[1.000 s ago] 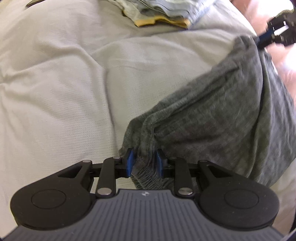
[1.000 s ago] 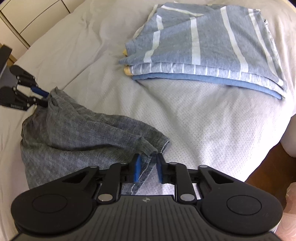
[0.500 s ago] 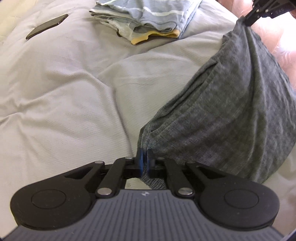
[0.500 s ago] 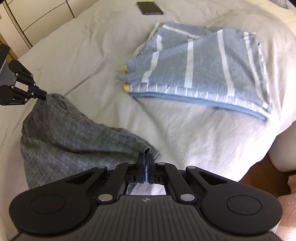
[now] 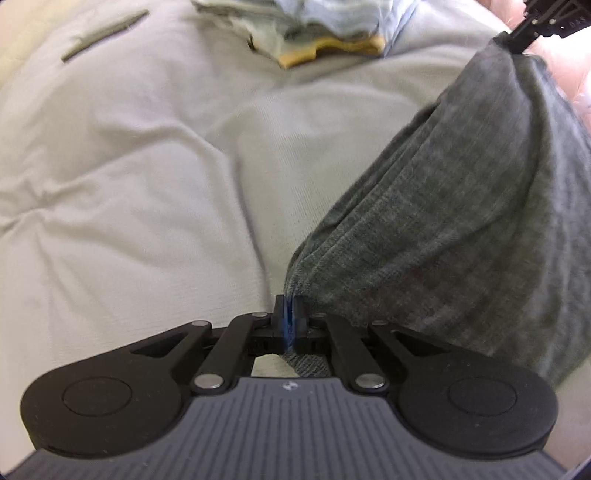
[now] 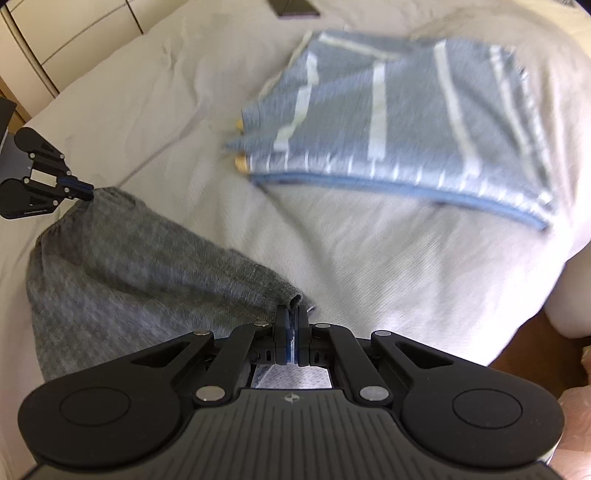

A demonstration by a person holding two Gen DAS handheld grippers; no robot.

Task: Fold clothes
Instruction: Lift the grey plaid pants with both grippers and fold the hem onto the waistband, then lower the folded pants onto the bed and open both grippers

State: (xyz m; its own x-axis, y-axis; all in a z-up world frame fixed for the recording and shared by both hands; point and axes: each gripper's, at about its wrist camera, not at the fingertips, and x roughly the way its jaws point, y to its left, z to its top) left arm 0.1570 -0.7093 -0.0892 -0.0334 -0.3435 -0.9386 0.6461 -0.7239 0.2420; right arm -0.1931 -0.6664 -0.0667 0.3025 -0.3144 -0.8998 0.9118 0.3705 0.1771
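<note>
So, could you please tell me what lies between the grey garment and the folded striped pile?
Only bare bedsheet lies between the grey garment and the striped pile, seen best in the right wrist view.

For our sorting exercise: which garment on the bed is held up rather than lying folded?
The plain grey garment, pinched by the left claw and right claw. The striped blue garments lie folded in a stack.

A wide stretch of bare bed [image 5: 129, 206] lies open between the grey garment [image 6: 122, 273], stretched between two tools, and the folded striped stack [image 6: 399, 122] farther back. A dark phone [image 6: 295, 8] lies beyond the stack, near the far edge. Cupboard fronts [image 6: 55, 40] close the left side; floor shows past the bed's right edge.
</note>
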